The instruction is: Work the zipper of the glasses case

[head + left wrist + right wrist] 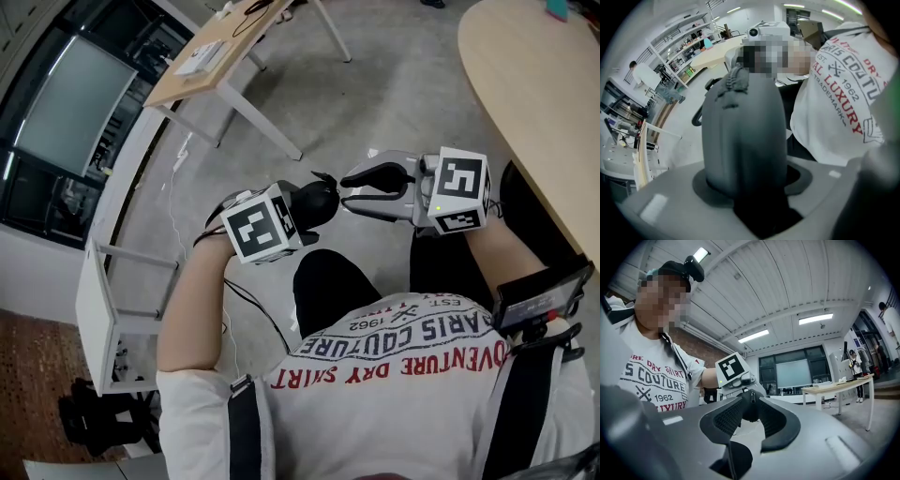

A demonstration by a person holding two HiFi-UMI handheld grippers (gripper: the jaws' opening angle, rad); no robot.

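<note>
Left tool (305,212) hides glasses case (740,136) base (zipper end shows)

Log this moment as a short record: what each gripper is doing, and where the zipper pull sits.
left gripper: shut on the glasses case, holding it in the air
right gripper: jaws apart, aimed at the case's end, gripping nothing
zipper pull: at the case's end, in line with the gap between the right jaws, no pad pressing on it

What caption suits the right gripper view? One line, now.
Open right claw faces the glasses case gripped by the left claw.
</note>
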